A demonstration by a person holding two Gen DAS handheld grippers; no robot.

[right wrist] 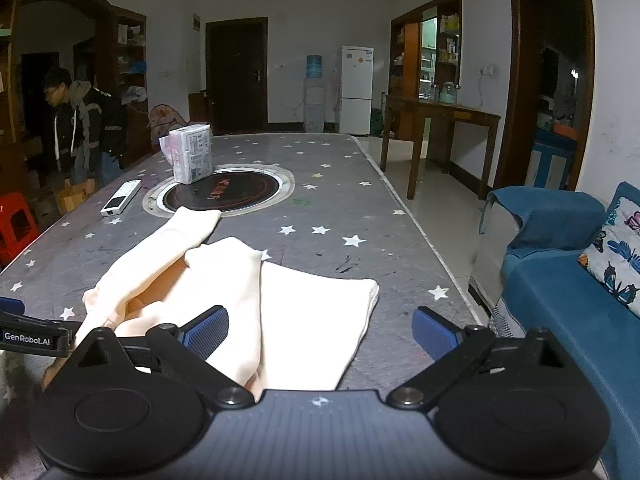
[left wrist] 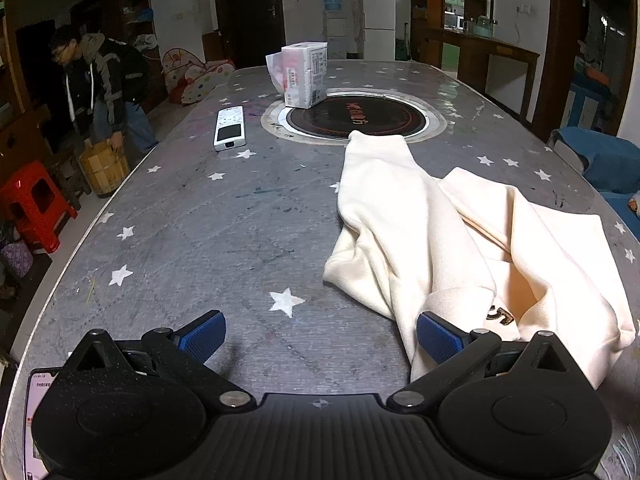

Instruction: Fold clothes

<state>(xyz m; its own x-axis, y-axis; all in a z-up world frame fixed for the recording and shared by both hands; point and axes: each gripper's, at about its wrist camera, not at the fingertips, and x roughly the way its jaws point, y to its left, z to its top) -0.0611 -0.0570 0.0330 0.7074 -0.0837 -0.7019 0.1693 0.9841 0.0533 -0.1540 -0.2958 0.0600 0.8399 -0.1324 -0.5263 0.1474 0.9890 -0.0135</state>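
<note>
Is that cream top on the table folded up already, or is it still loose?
Still loose. The cream top lies rumpled on the table, one sleeve stretched toward the round hob, layers bunched unevenly. Neither gripper's jaws hold it.

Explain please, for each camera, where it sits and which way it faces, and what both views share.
Left wrist: sits on the left gripper, low over the table, facing along it; open jaws show, cream garment to its right.
Right wrist: sits on the right gripper, facing the same way; open jaws over the garment, the left gripper's finger at the left edge, blue sofa to the right.
Shared: garment, remote, tissue pack, round hob.
</note>
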